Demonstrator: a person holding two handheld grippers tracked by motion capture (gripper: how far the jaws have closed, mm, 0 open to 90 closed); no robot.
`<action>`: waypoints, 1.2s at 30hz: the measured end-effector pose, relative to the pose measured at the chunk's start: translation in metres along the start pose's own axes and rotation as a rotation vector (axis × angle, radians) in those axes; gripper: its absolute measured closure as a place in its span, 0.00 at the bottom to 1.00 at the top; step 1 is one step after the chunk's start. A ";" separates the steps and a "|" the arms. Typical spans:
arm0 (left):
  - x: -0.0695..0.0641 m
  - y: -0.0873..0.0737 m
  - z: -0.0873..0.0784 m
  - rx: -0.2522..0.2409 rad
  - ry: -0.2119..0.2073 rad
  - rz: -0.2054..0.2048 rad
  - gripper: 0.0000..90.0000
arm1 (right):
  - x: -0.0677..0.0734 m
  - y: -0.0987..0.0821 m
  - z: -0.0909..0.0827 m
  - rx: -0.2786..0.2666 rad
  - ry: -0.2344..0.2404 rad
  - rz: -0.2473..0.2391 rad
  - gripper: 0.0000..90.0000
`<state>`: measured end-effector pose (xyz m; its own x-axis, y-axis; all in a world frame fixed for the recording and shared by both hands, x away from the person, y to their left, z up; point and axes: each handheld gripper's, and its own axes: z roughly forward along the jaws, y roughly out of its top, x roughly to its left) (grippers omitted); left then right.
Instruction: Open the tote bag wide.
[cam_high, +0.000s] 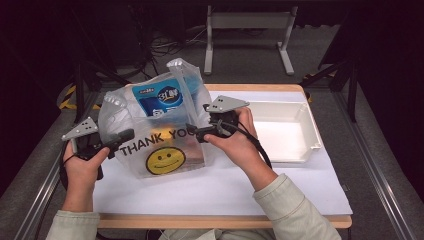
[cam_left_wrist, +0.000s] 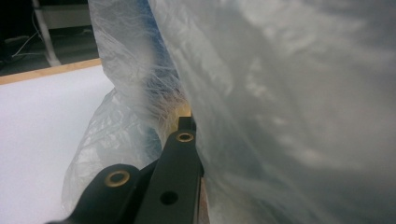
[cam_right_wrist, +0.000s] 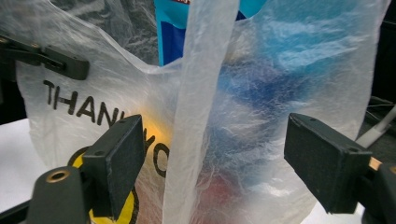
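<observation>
A clear plastic bag (cam_high: 165, 145) printed "THANK YOU" with a yellow smiley stands on the white table sheet. Inside it is a blue tissue pack (cam_high: 160, 97). My left gripper (cam_high: 129, 134) is shut on the bag's left edge. In the left gripper view its jaws (cam_left_wrist: 187, 122) pinch the crinkled film (cam_left_wrist: 280, 93). My right gripper (cam_high: 193, 131) is at the bag's right side and is open. In the right gripper view its pads (cam_right_wrist: 123, 158) stand wide apart, with the bag's handle strip (cam_right_wrist: 201, 93) hanging between them untouched. The left gripper (cam_right_wrist: 56, 58) shows there too, clamped on the far edge.
A white tray (cam_high: 305, 135) lies on the table to the right of the bag. The white sheet (cam_high: 225, 190) has bare room in front of the bag. A metal stand (cam_high: 247, 22) is on the floor beyond the table's far edge.
</observation>
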<state>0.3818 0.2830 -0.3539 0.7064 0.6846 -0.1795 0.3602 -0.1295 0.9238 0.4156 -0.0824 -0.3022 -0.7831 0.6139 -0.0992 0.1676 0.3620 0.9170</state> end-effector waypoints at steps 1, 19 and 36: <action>0.000 0.000 0.000 0.000 0.000 0.000 0.97 | 0.001 0.000 0.002 0.001 -0.002 -0.001 0.25; -0.001 0.000 -0.013 -0.037 0.029 0.003 0.69 | -0.014 -0.010 -0.004 0.064 0.011 -0.025 1.00; 0.004 -0.003 -0.022 -0.035 0.053 -0.002 0.99 | -0.029 -0.029 -0.012 0.057 0.008 0.023 1.00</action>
<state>0.3701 0.3023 -0.3498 0.6719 0.7223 -0.1637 0.3394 -0.1038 0.9349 0.4265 -0.1191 -0.3209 -0.7836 0.6167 -0.0749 0.2190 0.3871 0.8956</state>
